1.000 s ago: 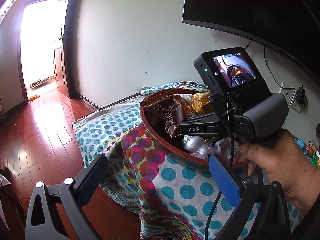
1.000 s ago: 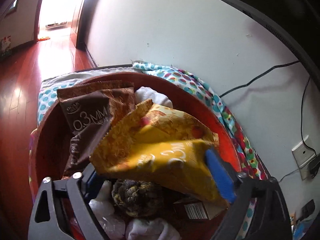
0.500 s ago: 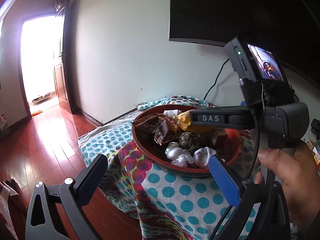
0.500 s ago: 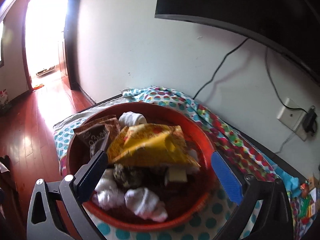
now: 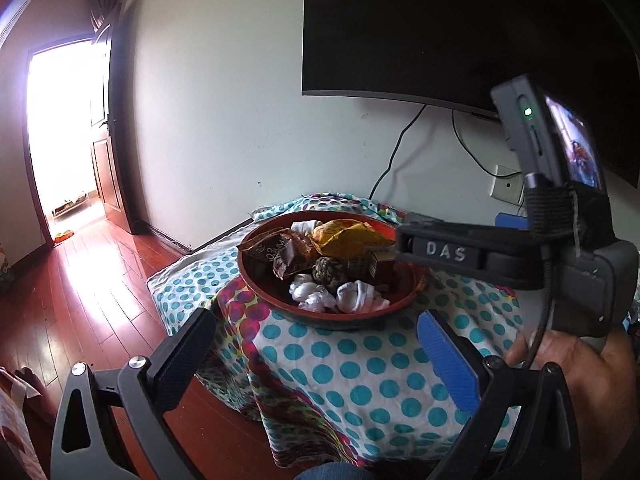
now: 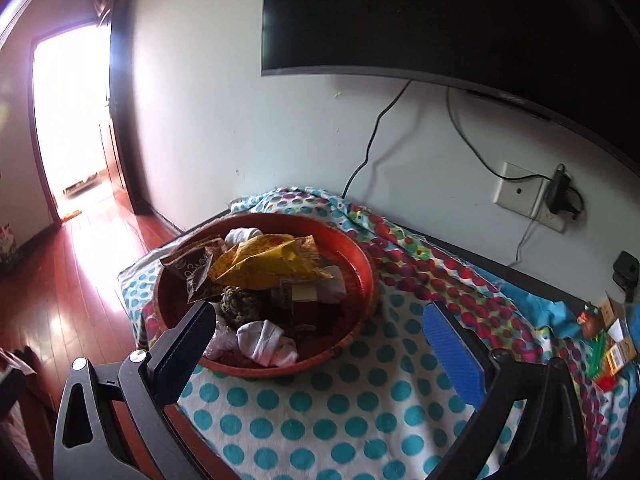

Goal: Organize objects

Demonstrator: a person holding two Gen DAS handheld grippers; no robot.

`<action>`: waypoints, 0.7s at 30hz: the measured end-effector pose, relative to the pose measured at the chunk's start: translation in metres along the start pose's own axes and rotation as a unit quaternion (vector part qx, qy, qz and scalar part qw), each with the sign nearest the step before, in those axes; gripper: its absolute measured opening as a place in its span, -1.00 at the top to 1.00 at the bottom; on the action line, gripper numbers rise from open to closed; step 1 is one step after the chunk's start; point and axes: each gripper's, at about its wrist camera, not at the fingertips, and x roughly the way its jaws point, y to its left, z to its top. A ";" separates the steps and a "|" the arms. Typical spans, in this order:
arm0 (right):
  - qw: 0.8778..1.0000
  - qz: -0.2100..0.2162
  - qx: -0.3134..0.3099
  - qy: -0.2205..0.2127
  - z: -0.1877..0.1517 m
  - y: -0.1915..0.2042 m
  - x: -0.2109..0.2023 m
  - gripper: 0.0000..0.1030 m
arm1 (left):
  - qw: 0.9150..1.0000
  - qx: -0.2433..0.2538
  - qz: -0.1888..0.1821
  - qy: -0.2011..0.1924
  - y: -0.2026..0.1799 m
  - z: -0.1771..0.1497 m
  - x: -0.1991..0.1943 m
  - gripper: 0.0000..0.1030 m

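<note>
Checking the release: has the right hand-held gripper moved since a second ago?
Yes. The right hand-held gripper has backed away from the red bowl, which now looks smaller and further off. Its jaws have just been opening and hold nothing.

- A lived-in room of a home, not a workplace.
- A large dark television [image 6: 460,20] hangs on a plain white wall, its cables [image 6: 372,144] trailing down to a wall socket [image 6: 520,192].
- Polished red wooden floorboards [image 5: 80,292] run to an open doorway [image 5: 64,128] flooded with daylight.
- A low surface under a polka-dot cloth [image 6: 340,412] carries a red bowl [image 6: 360,264] of snack packets and rolled socks.
</note>
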 end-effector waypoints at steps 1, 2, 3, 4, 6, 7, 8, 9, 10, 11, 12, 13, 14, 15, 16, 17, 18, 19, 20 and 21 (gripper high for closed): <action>1.000 0.001 0.003 0.000 0.000 -0.002 -0.004 -1.00 | 1.000 -0.001 -0.003 -0.001 -0.001 0.000 -0.003 -1.00; 1.000 0.002 0.004 -0.001 -0.001 -0.003 -0.009 -1.00 | 1.000 -0.003 -0.005 -0.001 -0.002 -0.001 -0.005 -1.00; 1.000 0.003 0.004 -0.003 -0.002 -0.003 -0.013 -1.00 | 1.000 -0.006 -0.007 0.003 -0.003 -0.001 -0.007 -1.00; 1.000 0.002 0.001 -0.004 -0.004 -0.003 -0.017 -1.00 | 1.000 -0.008 -0.007 0.004 -0.003 -0.001 -0.009 -1.00; 1.000 -0.002 -0.004 -0.005 -0.006 -0.003 -0.022 -1.00 | 1.000 -0.008 -0.008 0.007 -0.005 -0.001 -0.010 -1.00; 1.000 -0.003 -0.004 -0.006 -0.007 -0.003 -0.023 -1.00 | 1.000 -0.009 -0.009 0.010 -0.005 -0.002 -0.010 -1.00; 1.000 -0.003 -0.002 -0.006 -0.008 -0.004 -0.025 -1.00 | 1.000 -0.012 -0.011 0.015 -0.005 -0.002 -0.009 -1.00; 1.000 -0.004 -0.001 -0.006 -0.009 -0.005 -0.026 -1.00 | 1.000 -0.017 -0.011 0.019 -0.005 -0.003 -0.009 -1.00; 1.000 -0.004 0.001 -0.006 -0.010 -0.006 -0.027 -1.00 | 0.999 -0.021 -0.011 0.021 -0.005 -0.003 -0.008 -1.00; 1.000 -0.004 0.003 -0.005 -0.010 -0.008 -0.027 -1.00 | 0.999 -0.024 -0.009 0.022 -0.004 -0.003 -0.007 -1.00; 1.000 -0.003 0.005 -0.004 -0.011 -0.009 -0.026 -1.00 | 0.999 -0.027 -0.006 0.024 -0.004 -0.004 -0.006 -1.00; 1.000 -0.002 0.006 -0.004 -0.012 -0.010 -0.026 -1.00 | 0.999 -0.028 -0.002 0.024 -0.003 -0.004 -0.005 -1.00; 1.000 0.001 0.007 -0.005 -0.012 -0.011 -0.027 -1.00 | 0.999 -0.025 0.007 0.022 -0.003 -0.004 -0.004 -1.00; 1.000 0.003 0.007 -0.005 -0.013 -0.011 -0.027 -1.00 | 0.999 -0.020 0.021 0.020 -0.003 -0.005 -0.002 -1.00; 1.000 0.003 0.006 -0.004 -0.014 -0.011 -0.026 -1.00 | 0.999 -0.019 0.026 0.021 -0.002 -0.005 0.000 -1.00; 1.000 0.002 0.005 -0.004 -0.015 -0.011 -0.025 -1.00 | 0.999 -0.020 0.030 0.024 -0.001 -0.006 0.002 -1.00; 1.000 0.001 0.004 -0.003 -0.016 -0.010 -0.024 -1.00 | 0.999 -0.024 0.033 0.029 0.001 -0.007 0.005 -1.00; 1.000 0.001 0.003 -0.001 -0.017 -0.010 -0.022 -1.00 | 0.999 -0.028 0.031 0.032 0.003 -0.008 0.008 -1.00; 1.000 0.002 0.003 0.001 -0.018 -0.010 -0.021 -1.00 | 0.998 -0.034 0.025 0.037 0.005 -0.009 0.010 -1.00; 1.000 0.002 0.004 0.004 -0.020 -0.010 -0.018 -1.00 | 0.998 -0.039 0.023 0.043 0.006 -0.010 0.012 -1.00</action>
